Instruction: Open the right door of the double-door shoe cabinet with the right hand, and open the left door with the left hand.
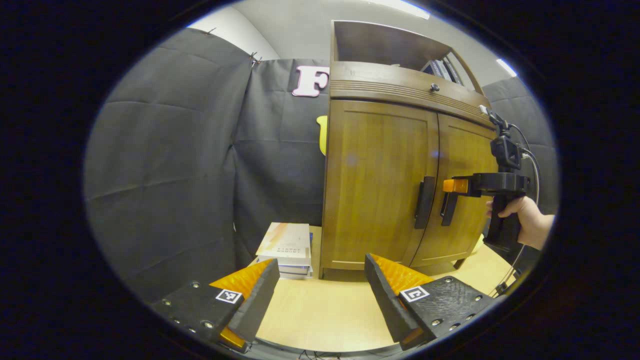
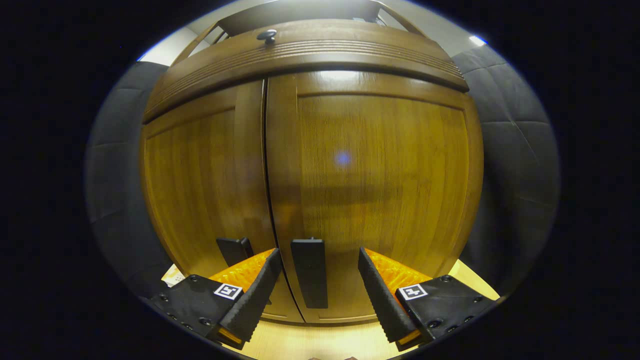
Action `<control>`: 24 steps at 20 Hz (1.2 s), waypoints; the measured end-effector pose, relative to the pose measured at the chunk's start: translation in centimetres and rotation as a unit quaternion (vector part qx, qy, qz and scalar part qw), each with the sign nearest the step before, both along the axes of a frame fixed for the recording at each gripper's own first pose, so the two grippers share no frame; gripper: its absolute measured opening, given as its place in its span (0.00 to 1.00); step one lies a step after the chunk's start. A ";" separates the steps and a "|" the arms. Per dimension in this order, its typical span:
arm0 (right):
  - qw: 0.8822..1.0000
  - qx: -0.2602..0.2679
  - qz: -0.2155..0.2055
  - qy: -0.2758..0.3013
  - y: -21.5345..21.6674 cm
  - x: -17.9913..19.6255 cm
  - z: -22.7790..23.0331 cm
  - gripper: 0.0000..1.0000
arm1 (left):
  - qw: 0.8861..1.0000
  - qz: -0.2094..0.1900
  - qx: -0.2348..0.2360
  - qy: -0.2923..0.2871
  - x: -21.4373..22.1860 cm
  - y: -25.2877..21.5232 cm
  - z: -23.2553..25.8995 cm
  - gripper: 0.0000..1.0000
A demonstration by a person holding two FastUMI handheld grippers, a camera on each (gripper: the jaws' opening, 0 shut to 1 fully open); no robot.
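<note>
Jaws of the right gripper (image 2: 316, 272) stand wide apart with the right door's handle (image 2: 310, 272) between them; neither finger touches it, so nothing is gripped; in the left gripper view the same tool (image 1: 456, 186) sits level at the handle (image 1: 448, 207), held from below by a hand (image 1: 525, 217), with cables trailing down from it. Jaws of the left gripper (image 1: 321, 280) are likewise spread wide and hold nothing; they hang over the table (image 1: 320, 310), well short of the cabinet.

Count: one shoe cabinet (image 1: 400, 165), standing on the table; two doors, left door (image 1: 375, 180) and right door (image 1: 462, 165), both shut and meeting at a thin centre seam; two dark upright handles, one on each door just beside the seam, the left one (image 1: 424, 202) untouched; one small round knob (image 1: 434, 87) on the band above the doors; one stack of books (image 1: 287, 250) lying flat on the table just left of the cabinet; count of books in it cannot be told.

Containers: an open shelf (image 1: 385, 45) tops the cabinet; a few dark upright items (image 1: 442, 70) lean at its right end, too small to identify; what lies behind the shut doors is hidden.
</note>
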State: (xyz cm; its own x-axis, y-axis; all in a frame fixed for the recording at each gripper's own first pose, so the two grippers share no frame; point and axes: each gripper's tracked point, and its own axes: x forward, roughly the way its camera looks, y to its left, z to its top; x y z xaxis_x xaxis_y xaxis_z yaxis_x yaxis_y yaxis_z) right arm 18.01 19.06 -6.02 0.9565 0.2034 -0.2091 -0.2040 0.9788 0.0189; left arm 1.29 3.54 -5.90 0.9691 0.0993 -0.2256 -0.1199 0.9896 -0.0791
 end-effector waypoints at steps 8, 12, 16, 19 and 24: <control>1.000 -0.005 0.004 0.004 1.2 1.4 -1.2 0.69 | 1.000 0.001 -0.012 0.019 -0.1 0.0 -0.2 1.00; 1.000 -0.015 0.003 0.016 1.5 1.8 -2.0 0.39 | 0.999 0.012 -0.031 0.020 0.0 0.0 0.1 0.96; 1.000 0.000 0.007 0.022 1.4 1.8 -1.8 0.24 | 0.999 0.025 -0.038 0.008 0.1 0.2 0.9 1.00; 1.000 -0.010 0.020 0.022 1.3 1.8 -1.9 0.20 | 0.999 0.028 -0.035 0.005 0.0 0.2 0.9 1.00; 0.999 -0.009 0.034 0.027 1.1 1.0 -1.8 0.19 | 0.999 0.024 -0.034 0.008 0.2 0.1 0.9 1.00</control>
State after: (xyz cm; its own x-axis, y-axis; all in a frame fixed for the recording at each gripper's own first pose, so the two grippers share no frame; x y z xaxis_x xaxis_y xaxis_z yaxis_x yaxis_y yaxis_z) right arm 19.02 20.18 -7.82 0.9282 0.2627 -0.2635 -0.2683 0.9632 0.0149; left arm 1.50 3.66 -5.00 0.9601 0.1296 -0.2480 -0.1688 0.9751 -0.1440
